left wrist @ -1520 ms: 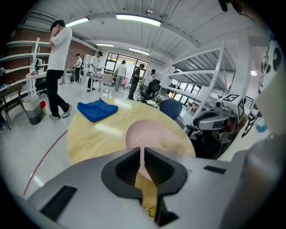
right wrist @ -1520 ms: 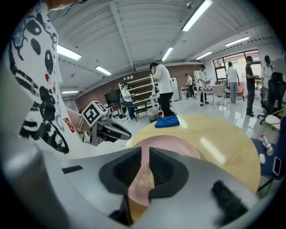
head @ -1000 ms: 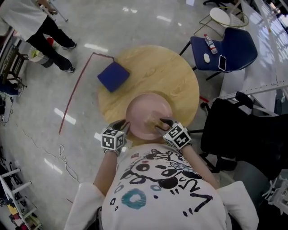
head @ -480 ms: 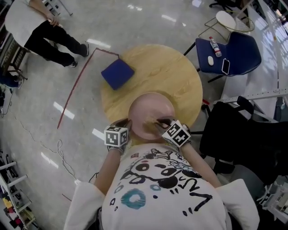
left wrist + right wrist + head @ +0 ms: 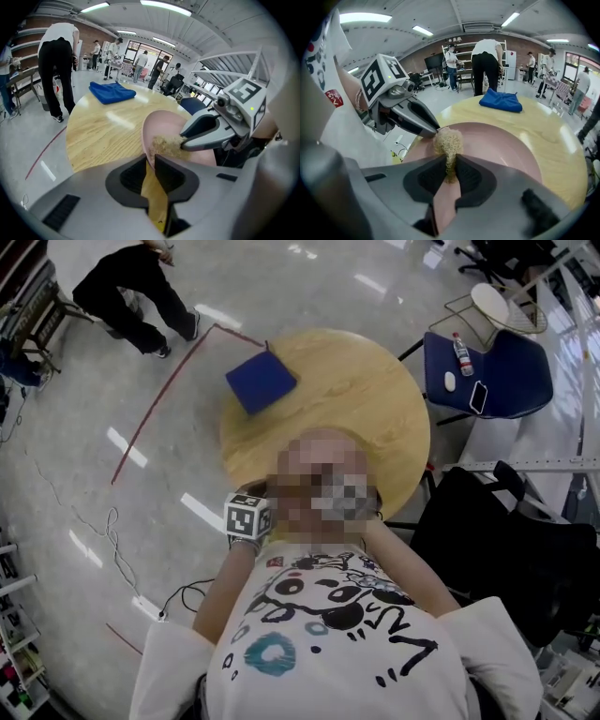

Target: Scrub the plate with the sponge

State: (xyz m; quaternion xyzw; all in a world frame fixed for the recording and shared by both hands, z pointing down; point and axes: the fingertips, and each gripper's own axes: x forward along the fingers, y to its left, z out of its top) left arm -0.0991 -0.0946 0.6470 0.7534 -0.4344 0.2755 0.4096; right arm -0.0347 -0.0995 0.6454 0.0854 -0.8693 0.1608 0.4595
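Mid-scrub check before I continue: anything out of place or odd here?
Nothing stands out: left gripper clamps the pink plate by its rim; right gripper, its jaws having just been closing, pinches the sponge on the plate.

One round desk point(image 5: 375, 399) is counted, one pink plate point(image 5: 501, 140), one tan sponge point(image 5: 449, 139) and one blue cloth point(image 5: 262, 381). Two grippers are seen: the left gripper point(image 5: 435, 128) and the right gripper point(image 5: 183, 140). On one blue chair point(image 5: 511, 362), one bottle point(image 5: 463, 353), one phone point(image 5: 479, 397) and one white mouse point(image 5: 451, 381) are counted.
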